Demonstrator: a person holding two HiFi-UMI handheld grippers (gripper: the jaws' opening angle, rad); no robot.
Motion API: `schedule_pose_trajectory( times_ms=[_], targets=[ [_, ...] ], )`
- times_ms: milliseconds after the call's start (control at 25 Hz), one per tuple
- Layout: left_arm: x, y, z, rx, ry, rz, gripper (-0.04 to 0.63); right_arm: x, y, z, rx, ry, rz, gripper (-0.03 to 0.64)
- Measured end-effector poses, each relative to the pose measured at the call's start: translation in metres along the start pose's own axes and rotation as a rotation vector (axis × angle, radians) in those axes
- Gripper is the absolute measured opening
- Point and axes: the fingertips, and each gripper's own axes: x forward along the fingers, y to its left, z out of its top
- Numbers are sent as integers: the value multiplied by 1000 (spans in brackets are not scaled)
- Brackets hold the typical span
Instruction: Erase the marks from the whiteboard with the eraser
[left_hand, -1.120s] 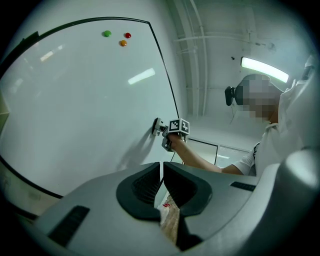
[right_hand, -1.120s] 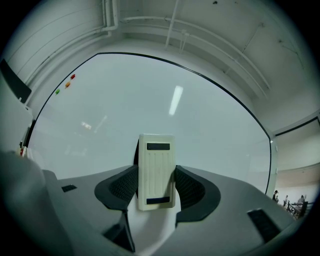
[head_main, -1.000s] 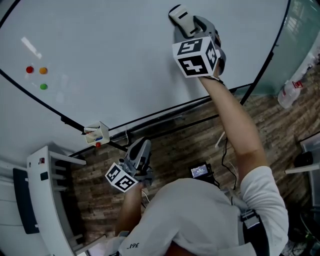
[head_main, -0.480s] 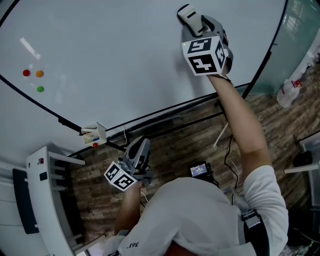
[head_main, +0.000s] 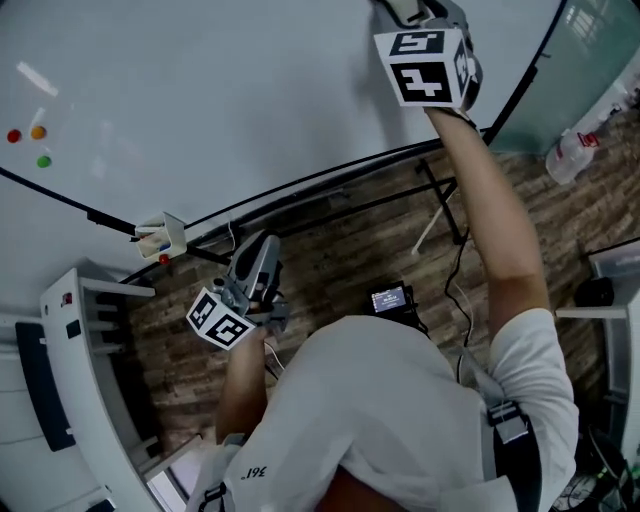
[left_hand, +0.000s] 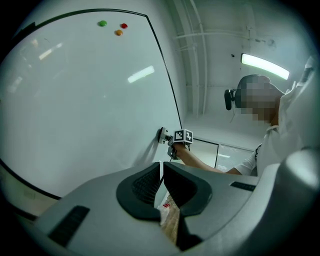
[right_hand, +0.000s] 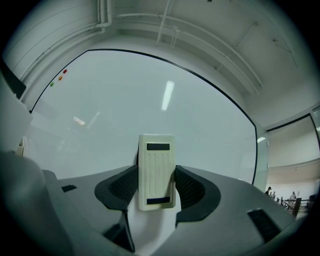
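Whiteboard (head_main: 220, 90): fills the wall ahead of you; no ink shows on it in any view.
Right gripper (head_main: 418, 14): raised to the board's right part, near its right edge. Its jaws pinch the eraser by its two long sides.
Left gripper (head_main: 255, 262): hangs below the board's bottom edge, well apart from it. Its jaws are pressed together on nothing.
Eraser (right_hand: 156, 170): against the board's right part, long axis upright along the jaws. Its working face is turned to the board and seems to touch it.
Magnets (head_main: 25, 140): three coloured dots at the board's far left, well apart from the eraser.
Next sweep: your raised hand is the one at the board. Most of the board lies to the eraser's left, so likely wipe that way, broadside.
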Motion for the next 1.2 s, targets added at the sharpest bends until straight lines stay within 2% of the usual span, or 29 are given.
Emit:
schedule_pose_trajectory(
  times_ms=[440,840,1200],
  targets=[
    [27,-11,-20,-12,2,18,9,-35,-36,-28,48,-44,24,247],
    [40,-17,-30,0,-47,75,9,-55,-21,-48,123,-84,164,247],
    [16,-26,-31,-1,-57,104,9,-85,14,-49,197,-107,257,249]
  ],
)
